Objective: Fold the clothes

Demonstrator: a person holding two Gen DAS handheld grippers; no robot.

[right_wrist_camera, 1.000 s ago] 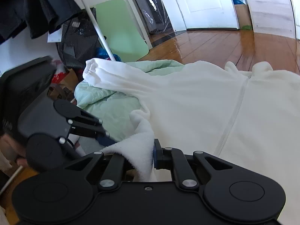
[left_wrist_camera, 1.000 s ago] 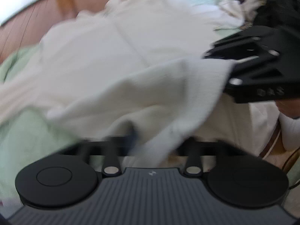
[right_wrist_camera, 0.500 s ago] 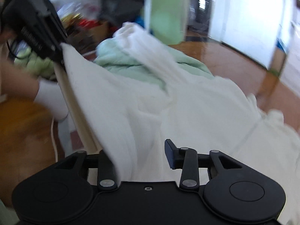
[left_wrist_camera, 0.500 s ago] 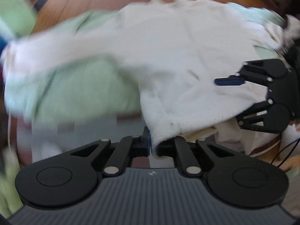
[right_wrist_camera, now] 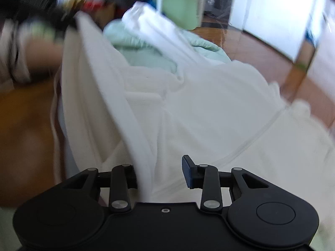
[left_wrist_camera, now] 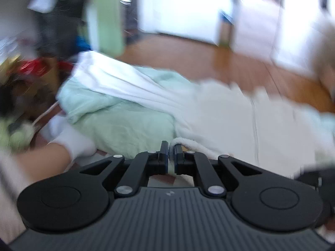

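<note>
A white zip-front fleece garment [left_wrist_camera: 240,121] lies spread over a pale green quilt [left_wrist_camera: 125,123]. My left gripper [left_wrist_camera: 171,153] is shut on a corner of its thick hem, at the near edge. In the right wrist view the same garment [right_wrist_camera: 209,104] fills the middle, and its hem [right_wrist_camera: 117,96] runs as a taut band from the upper left down to my right gripper [right_wrist_camera: 162,175]. That gripper is open. The hem drapes over its left finger and hides the tip. The blue-padded right finger [right_wrist_camera: 188,172] stands apart from the cloth.
A person's white-socked foot [left_wrist_camera: 71,142] and bare shin rest left of the quilt. Wooden floor [left_wrist_camera: 209,62] lies beyond, with a green board [right_wrist_camera: 180,2], dark clutter at the far left, and bright doors behind. Both views are motion-blurred.
My right gripper, shut on the hem a second ago, has let go and stays open. My left gripper kept hold of the hem and swung left, pulling it taut.
</note>
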